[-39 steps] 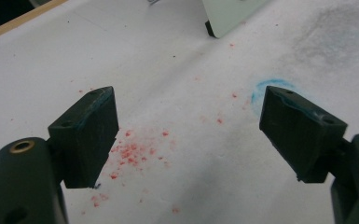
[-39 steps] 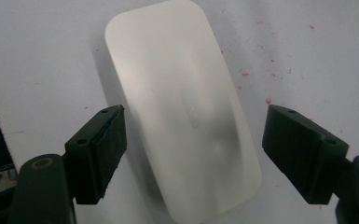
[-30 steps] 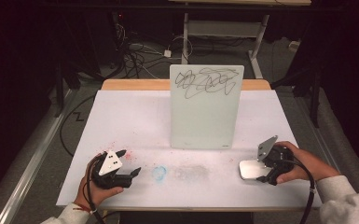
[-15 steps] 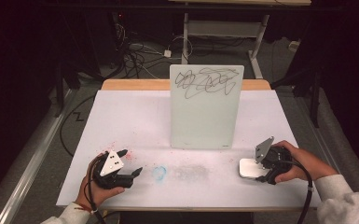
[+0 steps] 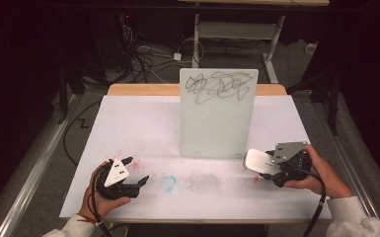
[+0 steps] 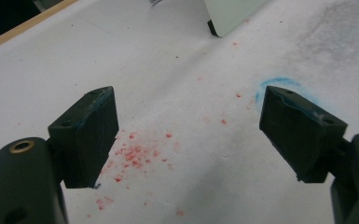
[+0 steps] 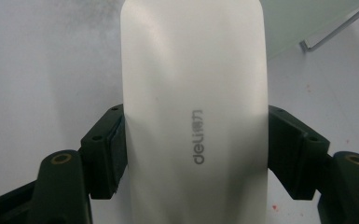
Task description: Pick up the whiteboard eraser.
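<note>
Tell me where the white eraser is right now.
High view, right side: the white eraser sits clamped in the right gripper, near the standing whiteboard's lower right corner.

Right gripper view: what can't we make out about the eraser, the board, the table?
- Eraser: its underside and near end, cut by the bottom edge; the fingers cover its flanks.
- Whiteboard: in the right gripper view the eraser hides most of it; in the left gripper view the top edge cuts it.
- Scribble: too small to read in the high view.
- Table: the near edge is cut off.
</note>
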The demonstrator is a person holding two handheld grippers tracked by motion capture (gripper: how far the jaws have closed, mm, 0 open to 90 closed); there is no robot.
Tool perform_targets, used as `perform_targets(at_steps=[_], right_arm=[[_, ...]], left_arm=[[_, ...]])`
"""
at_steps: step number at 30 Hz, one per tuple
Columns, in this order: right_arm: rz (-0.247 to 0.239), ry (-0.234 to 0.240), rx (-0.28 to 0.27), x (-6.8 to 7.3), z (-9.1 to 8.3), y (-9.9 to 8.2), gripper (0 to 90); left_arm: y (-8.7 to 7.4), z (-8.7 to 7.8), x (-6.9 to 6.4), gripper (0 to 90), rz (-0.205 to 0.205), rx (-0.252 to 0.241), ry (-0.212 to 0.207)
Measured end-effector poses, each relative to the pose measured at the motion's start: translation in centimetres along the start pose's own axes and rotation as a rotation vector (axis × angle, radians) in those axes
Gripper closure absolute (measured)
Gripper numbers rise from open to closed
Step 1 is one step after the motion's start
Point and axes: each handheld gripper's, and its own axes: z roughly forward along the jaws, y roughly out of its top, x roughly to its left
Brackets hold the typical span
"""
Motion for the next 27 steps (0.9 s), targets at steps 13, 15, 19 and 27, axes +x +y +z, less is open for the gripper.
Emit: perform_targets(at_steps=[13,15,19,27], right_arm=[[0.211,-0.213,-0.239,1.8,-0.1,0.7,30.5],[0.224,-0.234,-0.254,2.0,0.0,0.8,30.6],[0.219,-0.246,-0.27,2.3,0.3,1.0,30.6],[0.207,-0.391,-0.283,3.2,1.0,2.4,30.8]], left_arm=[[-0.1,0.3,0.1,19.0,-0.004,-0.002,-0.013],[-0.2,0.3,0.2,18.9,-0.001,-0.001,-0.009],[-0.3,0.1,0.2,18.9,-0.005,-0.003,-0.007],[-0.5,-0.1,0.1,19.0,-0.004,0.006,-0.004]])
